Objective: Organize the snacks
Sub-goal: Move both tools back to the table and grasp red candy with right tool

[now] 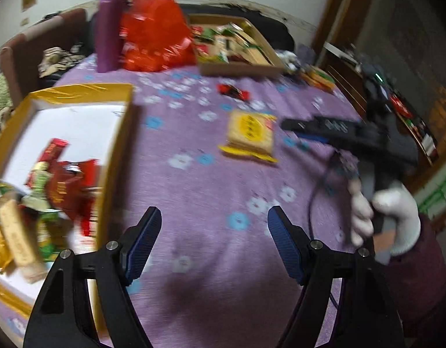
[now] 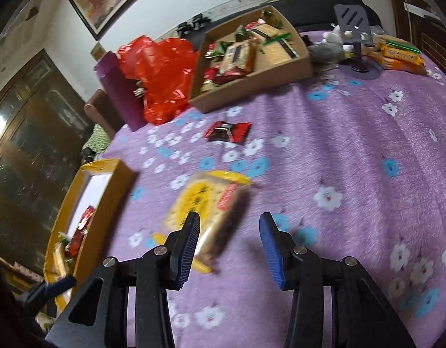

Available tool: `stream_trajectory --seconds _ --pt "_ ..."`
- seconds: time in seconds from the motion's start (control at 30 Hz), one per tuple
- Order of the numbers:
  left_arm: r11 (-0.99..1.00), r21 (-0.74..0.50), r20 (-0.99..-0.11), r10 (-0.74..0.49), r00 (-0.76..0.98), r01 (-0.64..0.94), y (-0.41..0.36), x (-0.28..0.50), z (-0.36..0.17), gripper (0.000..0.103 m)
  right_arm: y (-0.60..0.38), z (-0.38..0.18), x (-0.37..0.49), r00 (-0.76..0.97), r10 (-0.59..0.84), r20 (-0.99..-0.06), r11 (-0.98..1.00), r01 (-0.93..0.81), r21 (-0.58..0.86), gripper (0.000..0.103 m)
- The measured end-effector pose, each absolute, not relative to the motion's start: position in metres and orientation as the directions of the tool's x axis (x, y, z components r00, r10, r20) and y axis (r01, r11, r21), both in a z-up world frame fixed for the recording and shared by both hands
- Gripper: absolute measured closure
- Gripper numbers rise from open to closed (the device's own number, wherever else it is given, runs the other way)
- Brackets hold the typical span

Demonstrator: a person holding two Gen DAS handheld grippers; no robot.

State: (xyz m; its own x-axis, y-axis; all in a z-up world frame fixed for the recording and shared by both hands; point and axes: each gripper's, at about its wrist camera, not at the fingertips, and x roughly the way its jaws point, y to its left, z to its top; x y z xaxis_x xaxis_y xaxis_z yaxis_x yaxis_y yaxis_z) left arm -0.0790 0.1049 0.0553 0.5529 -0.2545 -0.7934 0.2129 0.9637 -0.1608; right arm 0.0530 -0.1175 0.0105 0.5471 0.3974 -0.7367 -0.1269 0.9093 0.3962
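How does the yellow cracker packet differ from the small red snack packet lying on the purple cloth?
The yellow cracker packet is larger and thick, while the red snack packet is small and flat. The cracker packet lies close to the right gripper; the red one lies farther off, toward the brown box. Both rest loose on the cloth, outside any box.

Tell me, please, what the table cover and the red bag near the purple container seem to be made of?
Table cover: probably soft fleece or plush fabric, matte; it looks fuzzy and has a printed flower pattern.
Red bag: likely thin plastic film, glossy; it is crinkled, slightly see-through, with bright highlights.
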Motion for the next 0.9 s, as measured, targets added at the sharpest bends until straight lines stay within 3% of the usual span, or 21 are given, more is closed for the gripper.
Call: stream_trajectory --seconds 0.43,0.63,0.7,0.9 --pt "0.935 -0.188 -0.852 -0.308 0.424 0.301 0.071 -0.064 0.011 0.027 -0.091 0.005 0.131 0.530 0.337 -0.778 0.941 -0.168 0.293 0.055" --pt "0.928 -0.151 -0.840 -0.301 0.451 0.339 0.061 -0.064 0.007 0.010 -0.066 0.003 0.165 0.511 0.314 -0.800 0.948 -0.220 0.232 0.054" --pt "0.919 -0.167 -0.840 -0.322 0.436 0.358 0.057 -0.063 0.005 0.000 -0.058 0.003 0.175 0.506 0.303 -0.807 0.948 -0.242 0.204 0.052" --pt "0.927 -0.066 -0.861 -0.239 0.448 0.368 0.043 -0.065 0.003 0.000 -0.042 -0.004 0.196 0.476 0.277 -0.835 0.945 -0.292 0.147 0.047"
